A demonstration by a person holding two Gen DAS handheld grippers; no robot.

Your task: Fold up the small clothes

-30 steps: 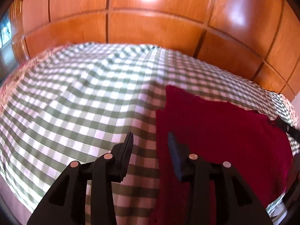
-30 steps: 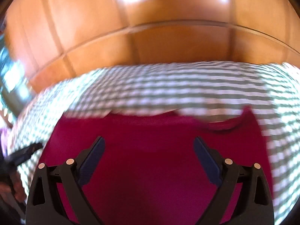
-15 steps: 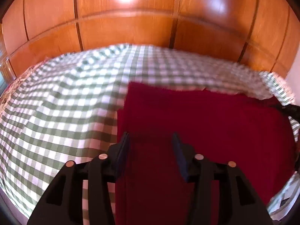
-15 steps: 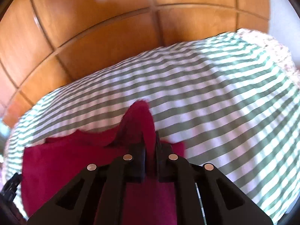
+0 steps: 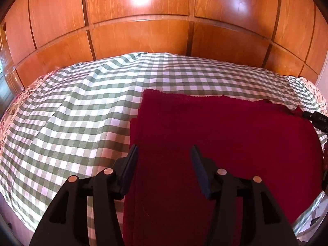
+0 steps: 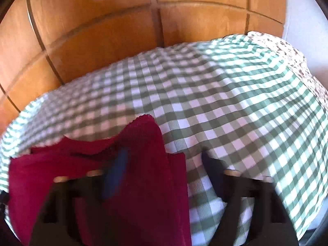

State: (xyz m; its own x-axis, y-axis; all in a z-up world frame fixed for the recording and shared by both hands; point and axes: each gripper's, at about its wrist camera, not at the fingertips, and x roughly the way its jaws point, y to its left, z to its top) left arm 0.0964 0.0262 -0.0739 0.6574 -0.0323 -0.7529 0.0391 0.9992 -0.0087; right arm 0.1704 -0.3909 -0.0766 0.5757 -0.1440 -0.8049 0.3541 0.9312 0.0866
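Dark red knitted garment spread flat on a green-and-white checked cloth covering the bed, lying toward the cloth's near right part, with its far edge running roughly parallel to the wood-panelled wall behind. Double layer visible along the garment's left edge, one layer peeking out just beside the other. Left gripper poised over the garment's near left border, jaws partway apart and opening, red fabric seen in the gap beneath them, pads not pressing on it. Left finger lined up about on the garment's left edge, right finger over the red knit. Right gripper at the garment's far right corner, jaws wide and opening, blurred by motion; that corner humped up into a rounded peak between the fingers, draped across the left blue pad, not clamped. Right finger over bare checked cloth, just beside the garment's right edge. Floral-patterned fabric showing at the cloth's far right corner.
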